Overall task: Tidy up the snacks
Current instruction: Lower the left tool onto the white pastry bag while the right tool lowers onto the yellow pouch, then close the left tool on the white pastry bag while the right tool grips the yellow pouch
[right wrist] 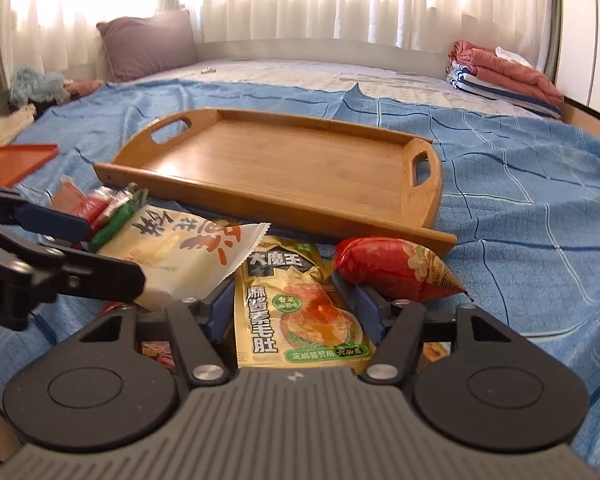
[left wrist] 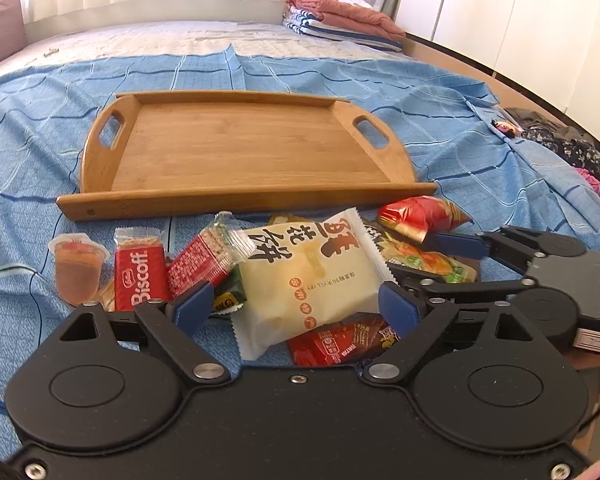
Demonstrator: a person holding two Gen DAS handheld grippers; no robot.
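An empty wooden tray [left wrist: 244, 148] [right wrist: 284, 160] lies on the blue bedspread beyond a pile of snacks. My left gripper [left wrist: 296, 300] is open with its jaws on either side of a white pastry packet [left wrist: 308, 276] [right wrist: 172, 248]. My right gripper [right wrist: 292, 308] is open around a yellow snack pouch [right wrist: 296, 308] [left wrist: 428, 260]; it shows from the side in the left wrist view [left wrist: 452, 240]. A red puffed packet [right wrist: 392, 268] [left wrist: 420, 212] lies just right of the pouch.
A jelly cup [left wrist: 76, 268], a red Biscoff packet [left wrist: 140, 276], a red bar [left wrist: 204, 260] and a red sachet [left wrist: 336, 344] lie at the pile's left and front. An orange lid [right wrist: 16, 160] lies left. Folded blankets [right wrist: 504, 72] and a pillow [right wrist: 148, 44] sit at the back.
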